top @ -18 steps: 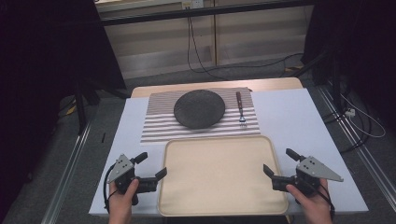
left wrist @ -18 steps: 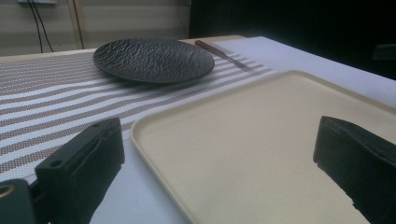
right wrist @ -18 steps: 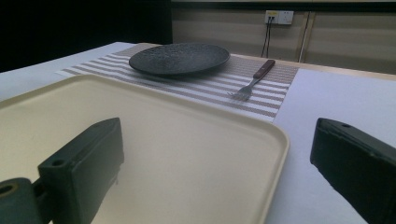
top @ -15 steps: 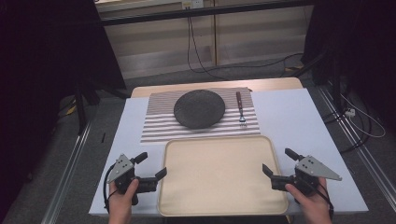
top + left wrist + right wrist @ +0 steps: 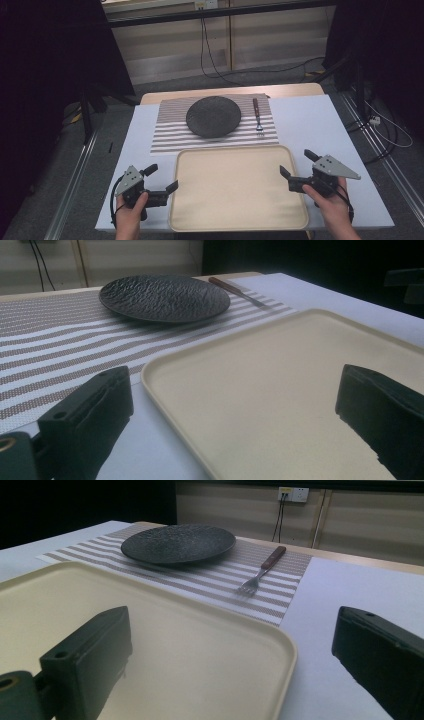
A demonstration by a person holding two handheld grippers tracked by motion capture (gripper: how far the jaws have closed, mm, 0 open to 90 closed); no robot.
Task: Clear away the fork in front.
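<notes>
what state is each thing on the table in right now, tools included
tray: bare, flat on the table, nothing on it
plate: bare, flat on the striped mat
fork: lying on the mat right of the plate, tines toward the tray
left tool: open, holding nothing, at the tray's left edge
right tool: open, holding nothing, at the tray's right edge

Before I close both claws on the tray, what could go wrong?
Both claws are open and astride the tray rims: left claw, right claw. A shallow bite on the thin rim could slip. Uneven lifting may tilt the tray. Pushing it forward could ruck the striped mat under the plate and fork.
</notes>
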